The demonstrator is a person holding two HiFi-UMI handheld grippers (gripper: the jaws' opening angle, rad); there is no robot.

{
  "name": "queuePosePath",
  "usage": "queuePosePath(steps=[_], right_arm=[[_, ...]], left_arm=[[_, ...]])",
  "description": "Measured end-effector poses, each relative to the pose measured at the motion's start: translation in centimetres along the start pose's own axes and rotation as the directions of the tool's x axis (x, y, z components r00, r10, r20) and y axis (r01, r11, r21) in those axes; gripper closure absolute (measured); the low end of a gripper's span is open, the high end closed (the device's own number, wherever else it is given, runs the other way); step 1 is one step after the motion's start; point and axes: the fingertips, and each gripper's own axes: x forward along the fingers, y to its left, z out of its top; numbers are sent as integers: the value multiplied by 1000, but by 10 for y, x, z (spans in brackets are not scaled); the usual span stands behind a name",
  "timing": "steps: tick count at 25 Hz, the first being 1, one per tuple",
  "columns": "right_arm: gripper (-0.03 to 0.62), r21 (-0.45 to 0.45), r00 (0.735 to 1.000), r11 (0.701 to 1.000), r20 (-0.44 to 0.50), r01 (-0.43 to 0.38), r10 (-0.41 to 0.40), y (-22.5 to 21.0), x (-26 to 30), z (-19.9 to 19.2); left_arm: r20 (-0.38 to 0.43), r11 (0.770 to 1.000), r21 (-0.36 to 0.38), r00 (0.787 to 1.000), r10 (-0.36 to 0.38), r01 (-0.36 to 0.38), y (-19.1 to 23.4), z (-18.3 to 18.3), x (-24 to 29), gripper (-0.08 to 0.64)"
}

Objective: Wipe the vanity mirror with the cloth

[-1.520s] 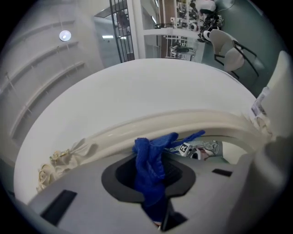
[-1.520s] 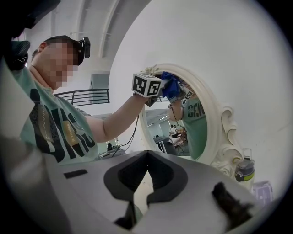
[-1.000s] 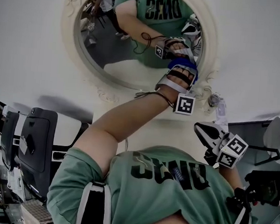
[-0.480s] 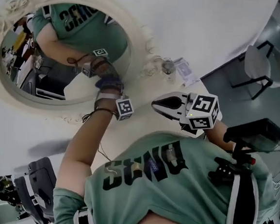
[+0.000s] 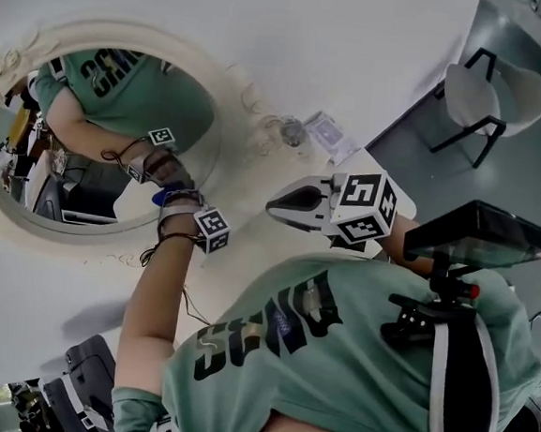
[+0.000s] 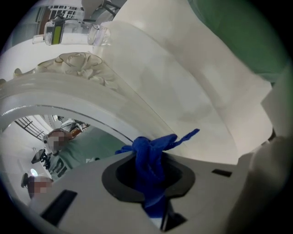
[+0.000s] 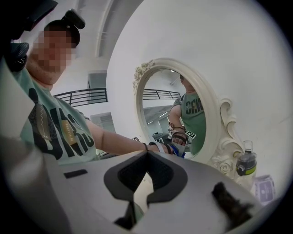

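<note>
Left gripper [image 6: 148, 157] clamped on cloth [image 6: 145, 145] at vanity mirror [image 5: 84, 199]; right gripper [image 7: 146, 159] closed, empty. Risk: cloth snags carved frame [image 6: 82, 68], pulls free.

- Clear plastic bottle with a dark lid and a yellow-green label [image 7: 246, 165], standing upright on the white bench [image 5: 350, 166] close to the wall
- Small pale printed packet [image 5: 327, 129], lying flat on the bench just beside the bottle
- White shell chair with thin black legs [image 5: 495, 96], standing on the grey floor [image 5: 414, 185] beyond the bench corner
- Dark grey padded chair [image 5: 85, 373], at the lower left of the head view
- Plain white wall [image 5: 342, 38]
</note>
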Motion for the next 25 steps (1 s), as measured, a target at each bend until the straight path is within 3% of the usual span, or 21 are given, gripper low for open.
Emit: queuePosePath(steps=[2, 4, 7, 9, 13, 15, 16, 17, 18, 19, 20, 21, 22, 24, 25], right_arm=[[588, -5, 1000, 1000, -1, 4, -4, 1, -1, 1], [588, -12, 1000, 1000, -1, 8, -8, 3, 0, 4], [588, -24, 1000, 1000, -5, 4, -4, 7, 2, 7], [588, -33, 1000, 999, -11, -2, 2, 11, 2, 8], [588, -59, 999, 998, -19, -35, 34, 19, 8, 12], [588, -58, 1000, 998, -14, -25, 24, 21, 5, 12], [588, -50, 1000, 999, -6, -6, 6, 20, 2, 12], [588, -38, 1000, 999, 3, 16, -16, 16, -1, 13], [588, -25, 999, 999, 10, 34, -34, 11, -3, 15], [588, -15, 999, 999, 13, 46, -46, 4, -4, 19], [588, -6, 998, 998, 14, 58, -58, -2, -4, 22], [588, 5, 997, 997, 16, 73, -73, -7, -5, 25], [588, 16, 995, 996, 19, 93, -94, -10, -5, 25], [588, 23, 991, 991, 18, 130, -130, -13, -4, 24], [588, 16, 990, 990, 12, 138, -138, -13, -2, 24]], left_arm=[[12, 999, -47, 1000, -20, 21, -5, -6, 3, 488], [66, 986, -156, 997, -43, 53, -8, -12, 3, 488], [185, 922, -364, 980, -69, 134, -14, -23, -1, 486], [223, 887, -434, 973, -64, 158, -20, -29, -4, 486], [229, 860, -501, 973, 24, 96, -23, -30, -13, 482], [294, 804, -588, 949, 111, 88, -17, -21, -35, 480], [339, 757, -646, 926, 165, 102, -13, -16, -53, 480], [385, 695, -708, 895, 225, 129, -10, -13, -74, 479], [425, 615, -770, 856, 294, 171, -7, -13, -97, 479], [460, 519, -823, 808, 368, 232, -4, -15, -121, 479], [492, 416, -854, 747, 447, 313, -3, -18, -145, 479], [522, 322, -853, 672, 525, 410, -2, -21, -169, 479], [544, 243, -823, 589, 598, 513, -4, -24, -191, 479], [538, 114, -711, 433, 723, 694, -10, -32, -223, 479], [512, 59, -649, 377, 772, 759, -15, -38, -233, 479]])
